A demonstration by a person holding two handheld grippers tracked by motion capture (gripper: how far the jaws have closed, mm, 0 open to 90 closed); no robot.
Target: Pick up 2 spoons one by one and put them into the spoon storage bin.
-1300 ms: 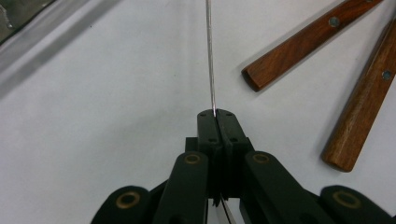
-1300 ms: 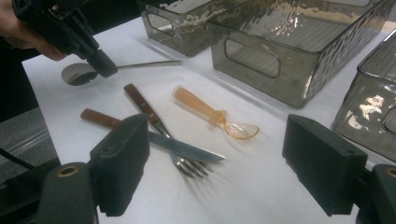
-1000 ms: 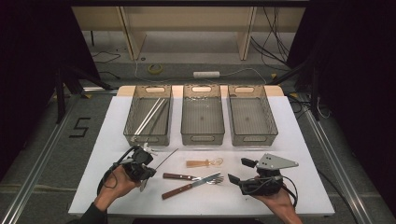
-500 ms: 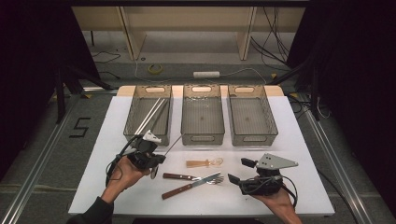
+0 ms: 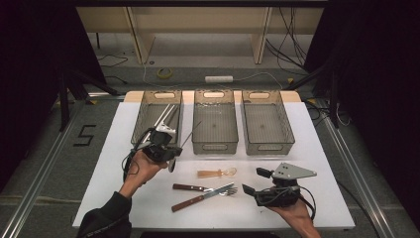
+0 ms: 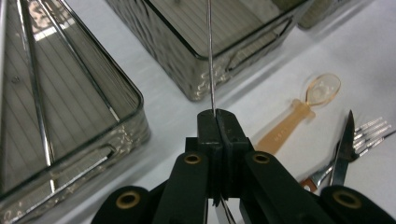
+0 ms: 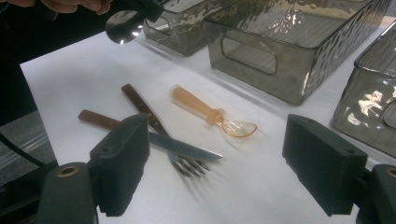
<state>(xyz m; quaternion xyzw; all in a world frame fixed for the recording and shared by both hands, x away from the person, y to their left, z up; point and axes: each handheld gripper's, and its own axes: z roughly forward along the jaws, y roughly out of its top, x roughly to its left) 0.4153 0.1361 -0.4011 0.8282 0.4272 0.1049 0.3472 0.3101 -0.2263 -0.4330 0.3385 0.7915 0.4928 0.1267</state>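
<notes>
While the high view looks down on the white table [image 5: 109, 168], three clear bins sit in a row: left bin [image 5: 146, 115] holds a few thin metal rods, middle bin [image 5: 214, 121] and right bin [image 5: 266, 124] look bare. Left gripper [image 5: 171, 148] is just in front of the left bin, a thin metal utensil [image 5: 190, 134] sticking out toward the middle bin. Right gripper [image 5: 250, 181] rests near the table's front edge. Amber spoon [image 5: 216, 173], knife [image 5: 202, 198] and fork [image 5: 204, 189] lie between the hands.

Left gripper view: jaws pressed together, pinching the utensil's thin handle [image 6: 210, 56]; rods lean in the left bin [image 6: 56, 88].

Right gripper view: jaws spread wide, nothing between them; knife [image 7: 154, 128] crosses fork [image 7: 184, 163], spoon [image 7: 210, 112] beside.
</notes>
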